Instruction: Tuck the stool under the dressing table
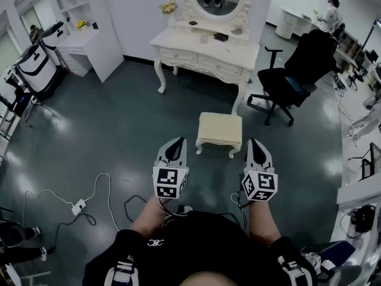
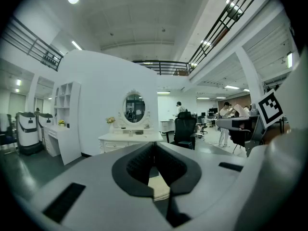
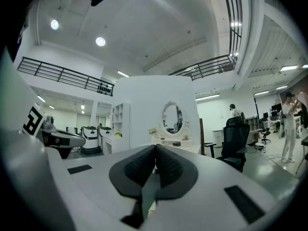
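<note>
Looks like this is right at the start: the cream cushioned stool with white carved legs [image 1: 219, 133] sits out on the dark glossy floor [image 1: 119, 130], well clear of the white carved dressing table with the oval mirror [image 1: 205, 53], so nothing is tucked in yet. I'd call this the reach-in step.

Both sets of jaws are pressed together with nothing in them. The left gripper [image 1: 176, 143] hangs just near and to the left of the stool's near-left corner. The right gripper [image 1: 255, 143] sits just beside the near-right corner. As far as I can tell neither is touching it. The stool is basically between and a bit beyond the two of them. In the left gripper view a bit of cream cushion peeks through low down, under the closed tips.

For the next move, I reckon they either spread the jaws to pinch the seat edges or just nudge the near side with them shut. Then the stool slides away towards the far side, maybe a touch left, so it goes between the table legs and under the tabletop. The black office chair [image 1: 297, 76] on the right looks far enough off not to matter.
</note>
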Motion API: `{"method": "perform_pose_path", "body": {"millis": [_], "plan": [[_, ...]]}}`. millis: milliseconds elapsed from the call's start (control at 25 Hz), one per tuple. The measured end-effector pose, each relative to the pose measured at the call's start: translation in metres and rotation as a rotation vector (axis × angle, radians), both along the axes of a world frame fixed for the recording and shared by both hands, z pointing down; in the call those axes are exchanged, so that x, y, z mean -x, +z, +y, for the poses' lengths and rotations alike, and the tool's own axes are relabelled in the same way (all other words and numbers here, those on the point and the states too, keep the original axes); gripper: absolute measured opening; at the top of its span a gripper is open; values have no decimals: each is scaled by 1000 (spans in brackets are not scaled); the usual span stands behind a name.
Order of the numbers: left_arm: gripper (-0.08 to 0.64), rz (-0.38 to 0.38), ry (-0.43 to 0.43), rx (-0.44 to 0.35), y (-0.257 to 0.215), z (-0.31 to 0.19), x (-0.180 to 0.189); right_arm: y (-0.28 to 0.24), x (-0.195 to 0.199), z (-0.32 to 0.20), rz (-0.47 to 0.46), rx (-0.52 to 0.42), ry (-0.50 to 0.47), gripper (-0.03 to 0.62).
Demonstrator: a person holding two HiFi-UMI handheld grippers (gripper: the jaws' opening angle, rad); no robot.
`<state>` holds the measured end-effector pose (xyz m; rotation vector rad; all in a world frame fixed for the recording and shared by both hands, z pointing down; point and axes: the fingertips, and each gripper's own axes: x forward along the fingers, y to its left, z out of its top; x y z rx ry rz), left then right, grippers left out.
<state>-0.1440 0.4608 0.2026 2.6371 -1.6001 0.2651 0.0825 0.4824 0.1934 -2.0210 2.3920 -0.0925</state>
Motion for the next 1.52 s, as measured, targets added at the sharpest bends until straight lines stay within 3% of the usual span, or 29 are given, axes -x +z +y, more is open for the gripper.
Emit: {"method": "perform_pose_path", "body": {"millis": [440,1040,1320,1520], "plan": [[20,-1,62,20,6,-4,-22,4,-14,-1,1,7,59,12],[20,35,113,38,26,-58,28,19,31,-41,11,28,117,13],[20,21,117,66,42,-94,11,36,12,-75,-7,41,122,14],[20,6,84,77,53,-142,-15,48,-17,-136,-22,41,91,14]]}}
